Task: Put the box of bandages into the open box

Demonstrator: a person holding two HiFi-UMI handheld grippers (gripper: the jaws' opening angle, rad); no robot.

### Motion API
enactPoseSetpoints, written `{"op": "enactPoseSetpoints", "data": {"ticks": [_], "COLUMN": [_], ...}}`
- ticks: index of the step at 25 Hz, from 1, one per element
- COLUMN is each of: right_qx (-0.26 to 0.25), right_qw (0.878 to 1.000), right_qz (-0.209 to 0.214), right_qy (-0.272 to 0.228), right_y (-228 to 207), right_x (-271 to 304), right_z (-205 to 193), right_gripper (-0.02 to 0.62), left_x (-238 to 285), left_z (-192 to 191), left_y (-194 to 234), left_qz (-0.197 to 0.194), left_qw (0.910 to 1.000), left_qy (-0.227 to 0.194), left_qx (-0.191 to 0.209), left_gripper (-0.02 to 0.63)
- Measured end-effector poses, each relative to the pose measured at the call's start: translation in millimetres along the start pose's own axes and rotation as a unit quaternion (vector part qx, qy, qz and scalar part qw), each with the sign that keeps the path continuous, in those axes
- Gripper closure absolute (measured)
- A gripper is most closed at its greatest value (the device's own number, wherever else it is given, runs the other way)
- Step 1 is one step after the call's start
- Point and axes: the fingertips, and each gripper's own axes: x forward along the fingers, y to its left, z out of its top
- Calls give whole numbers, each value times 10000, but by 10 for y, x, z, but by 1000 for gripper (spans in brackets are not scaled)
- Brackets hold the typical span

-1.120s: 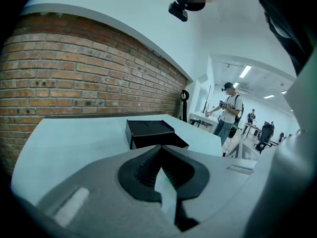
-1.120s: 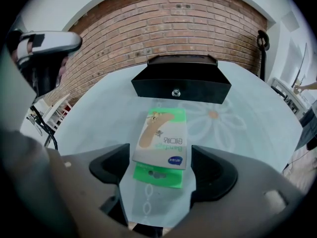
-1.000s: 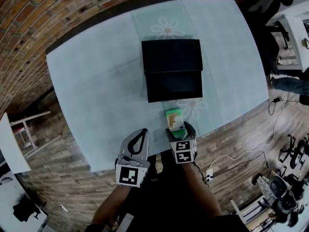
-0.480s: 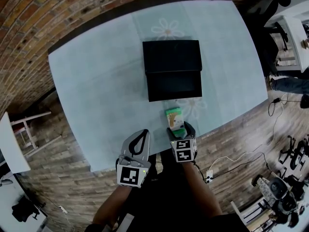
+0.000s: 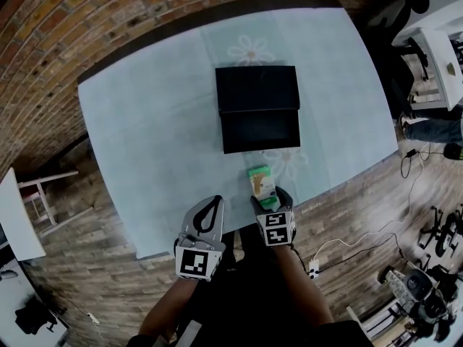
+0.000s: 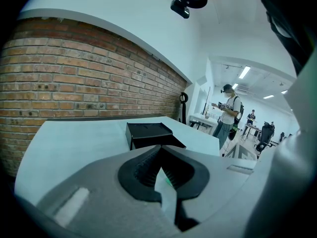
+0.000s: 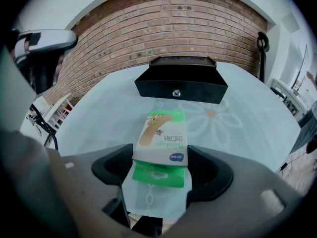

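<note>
The box of bandages point(image 5: 261, 180), white and green with a plaster printed on it, lies on the pale blue table point(image 5: 145, 121) near its front edge. My right gripper point(image 5: 270, 196) has its near end between the jaws, and both pads sit against the sides of the box of bandages point(image 7: 163, 135). The black open box point(image 5: 258, 126), lid folded back, stands just beyond it; the black open box point(image 7: 181, 86) shows a small round knob on its front. My left gripper point(image 5: 211, 199) hangs at the table's front edge, left of the right one, shut and empty point(image 6: 161, 150).
A brick wall runs behind the table. White tables and cables point(image 5: 340, 237) lie on the wooden floor to the right. In the left gripper view a person point(image 6: 229, 108) stands far off to the right.
The right jaws have drawn in a little against the sides of the bandage box. The box and both grippers stay in about the same place; the head view has shifted slightly.
</note>
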Motion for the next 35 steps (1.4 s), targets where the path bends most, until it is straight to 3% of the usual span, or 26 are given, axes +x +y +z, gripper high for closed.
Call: {"op": "enactPoseSetpoints", "data": {"ticks": [15,23,35], "right_qx": [-147,-252,-521], "right_qw": [9989,9968,9893], "right_qz": [107,277,539], "right_qy": [-428,-701,-1252], "right_y": [27,4,-49], "right_x": [-319,-576,-1207], "right_z": [144,314,511], "right_gripper": [255,255,253], "left_x": [-95,-102,-231], "left_z": [127,216,499], "left_y": [-217,-364,-728], "left_qz": [-121,2,279], "left_qw": [9997,9996,9974], "left_qy": [-132,-192,-601], "left_qx": [147,187,279], "left_gripper": [606,606,606]}}
